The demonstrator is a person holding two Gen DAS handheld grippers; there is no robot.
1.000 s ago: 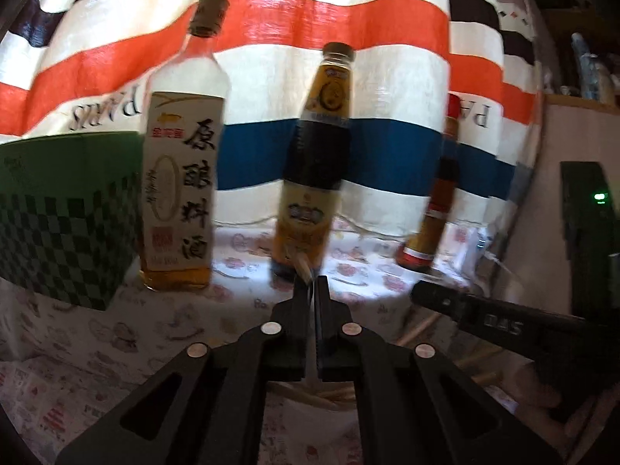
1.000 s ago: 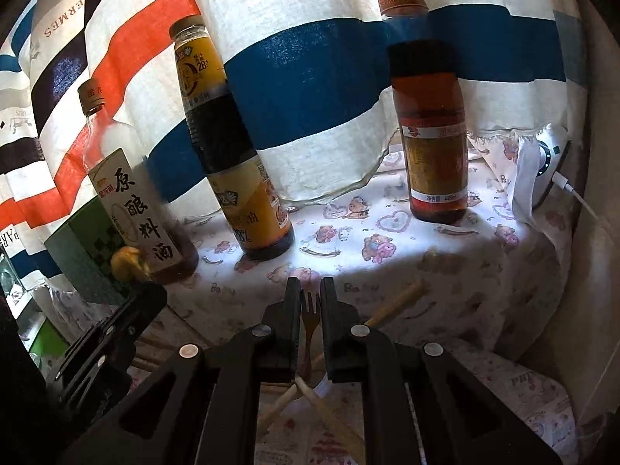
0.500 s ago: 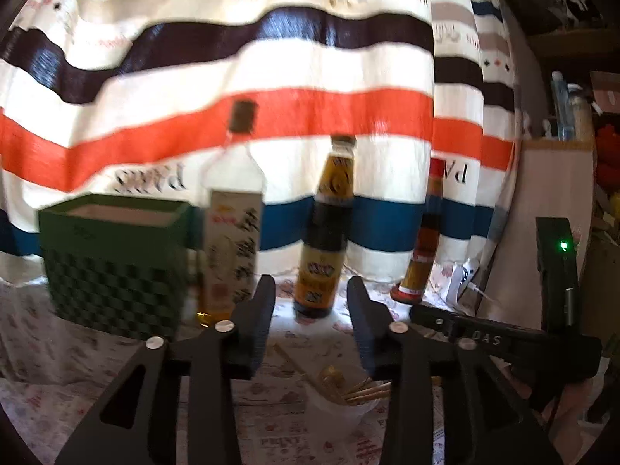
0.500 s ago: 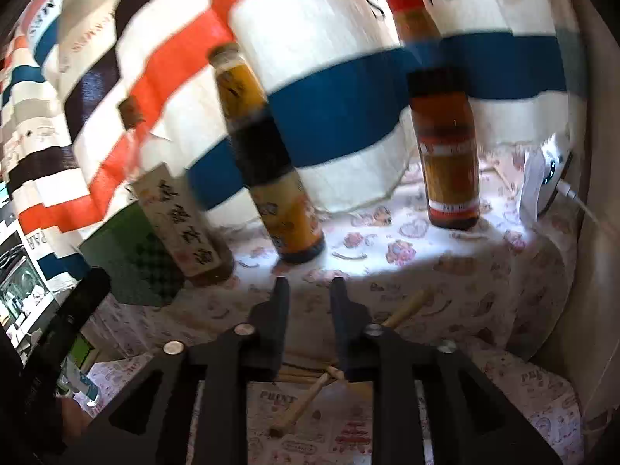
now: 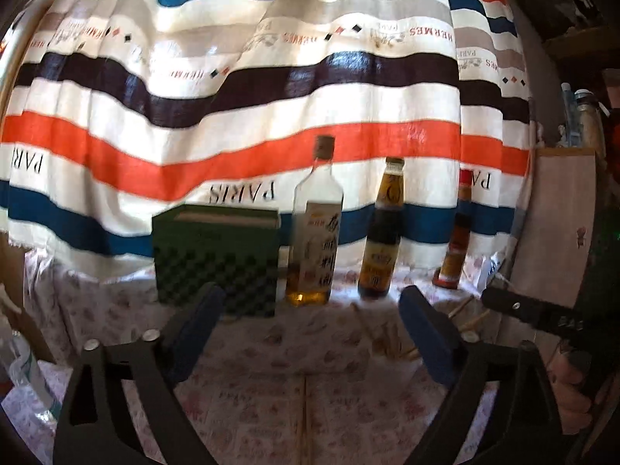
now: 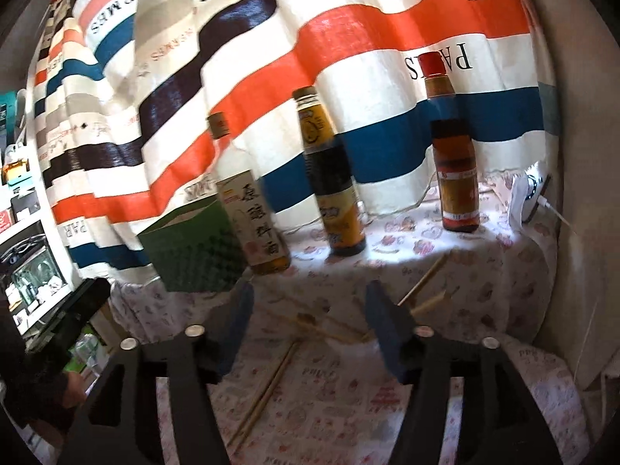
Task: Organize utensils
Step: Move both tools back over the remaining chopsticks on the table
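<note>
Left gripper (image 5: pixel 308 312) fingers just opening, empty, right gripper (image 6: pixel 306 304) likewise, chopsticks (image 6: pixel 267 383) seemingly loose below

Along the back edge of the table (image 6: pixel 457 271), before the curtain (image 6: pixel 348 38), four items stand in a row. From left: box (image 6: pixel 193 252), first bottle (image 6: pixel 255 217), second bottle (image 6: pixel 333 193), third bottle (image 6: pixel 455 166) nearest the right edge. Box and first bottle stand just beside each other. Chopsticks (image 6: pixel 267 383) lie scattered on the table before the bottles, toward the front edge.
</note>
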